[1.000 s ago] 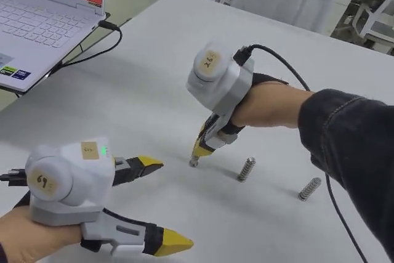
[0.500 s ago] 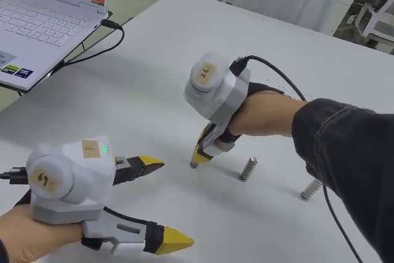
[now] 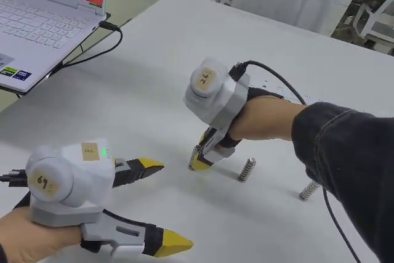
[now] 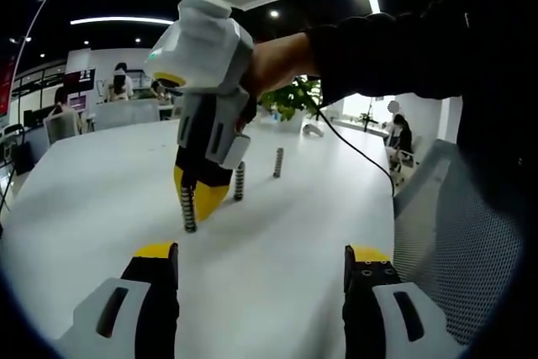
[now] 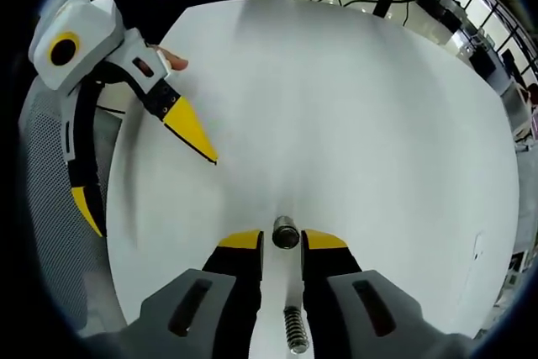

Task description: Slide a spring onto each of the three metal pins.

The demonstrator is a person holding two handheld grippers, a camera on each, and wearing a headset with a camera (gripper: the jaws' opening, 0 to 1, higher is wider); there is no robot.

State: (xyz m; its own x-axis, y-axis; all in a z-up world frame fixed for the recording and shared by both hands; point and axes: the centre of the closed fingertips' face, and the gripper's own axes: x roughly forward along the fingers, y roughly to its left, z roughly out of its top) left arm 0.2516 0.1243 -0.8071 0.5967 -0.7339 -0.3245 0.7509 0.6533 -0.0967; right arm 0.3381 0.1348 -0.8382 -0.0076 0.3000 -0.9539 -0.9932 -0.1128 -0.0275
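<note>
Where the table (image 3: 154,72) meets its far-left edge in the head view, we note an open laptop (image 3: 43,23) with a dark cable (image 3: 92,53) plugged into its side. Moving right, we find the left gripper (image 3: 163,204) low at the near edge, held in a hand, its two yellow-tipped jaws spread wide apart with nothing between them. The left gripper view confirms this, with bare table surface showing across the broad gap. Further right, at the centre of the table, we find the right gripper (image 3: 198,163) pointing steeply down with its tips at the table surface. Its jaws are drawn nearly together and clamp the first spring (image 4: 188,208). In the left gripper view this spring stands upright, its lower end on the table and its upper part between the yellow tips. In the right gripper view we see a round metal end (image 5: 286,231) seated between the tips, with coils further back in the narrow gap. Just beside this gripper on the right stands the second spring (image 3: 247,169), free of both grippers. Further right stands the third spring (image 3: 309,190), partly hidden behind the person's dark sleeve (image 3: 345,158). We cannot tell whether pins sit inside these two springs.
</note>
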